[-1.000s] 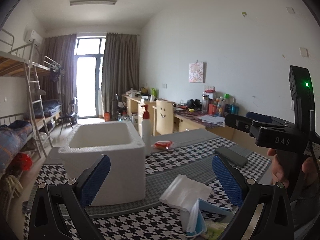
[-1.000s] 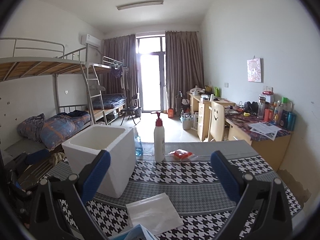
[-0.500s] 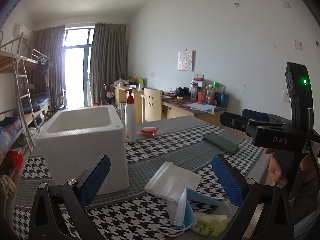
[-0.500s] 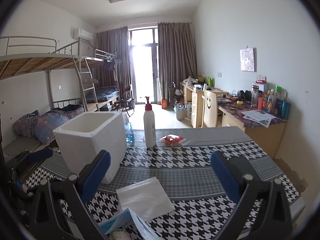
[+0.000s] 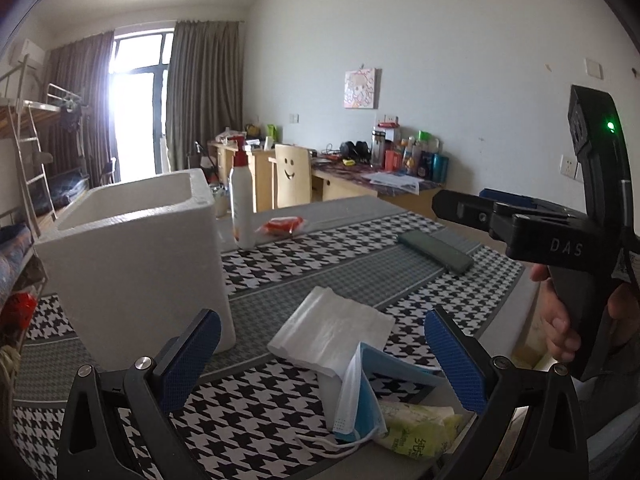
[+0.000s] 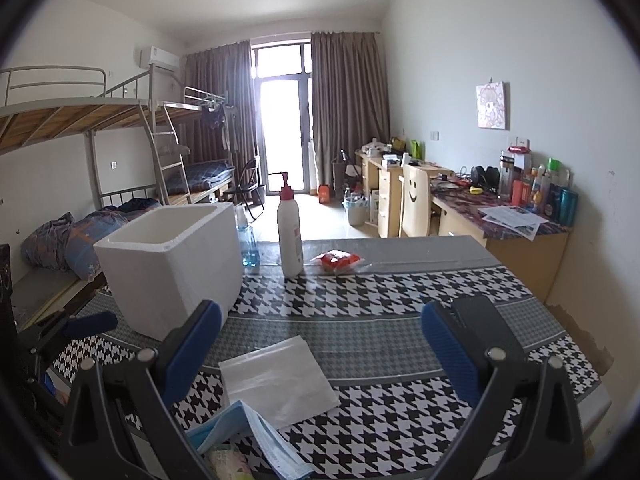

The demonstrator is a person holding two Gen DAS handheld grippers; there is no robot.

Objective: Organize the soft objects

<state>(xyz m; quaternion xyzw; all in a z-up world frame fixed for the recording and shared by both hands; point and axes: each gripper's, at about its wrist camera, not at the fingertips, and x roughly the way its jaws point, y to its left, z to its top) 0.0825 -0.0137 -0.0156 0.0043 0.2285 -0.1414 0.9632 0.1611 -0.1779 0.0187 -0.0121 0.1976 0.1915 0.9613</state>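
A white foam box (image 5: pixel 136 256) stands open on the houndstooth table; it also shows in the right wrist view (image 6: pixel 172 264). In front of my open, empty left gripper (image 5: pixel 320 360) lie a white plastic bag (image 5: pixel 332 332), a blue face mask (image 5: pixel 360 396) and a green tissue pack (image 5: pixel 416 428). My right gripper (image 6: pixel 320 348) is open and empty above the same bag (image 6: pixel 276 384) and mask (image 6: pixel 256 436). The right gripper's body (image 5: pixel 560 240) shows at the right of the left wrist view.
A white pump bottle (image 6: pixel 290 236) and a red snack packet (image 6: pixel 340 262) sit at the table's far side. A dark phone-like slab (image 5: pixel 436 250) lies to the right. Bunk beds (image 6: pixel 100 152) stand left, desks with clutter (image 6: pixel 500 200) along the right wall.
Both grippers have moved down and forward toward the table; the foam box, bag and mask appear larger and nearer. Both stay open.
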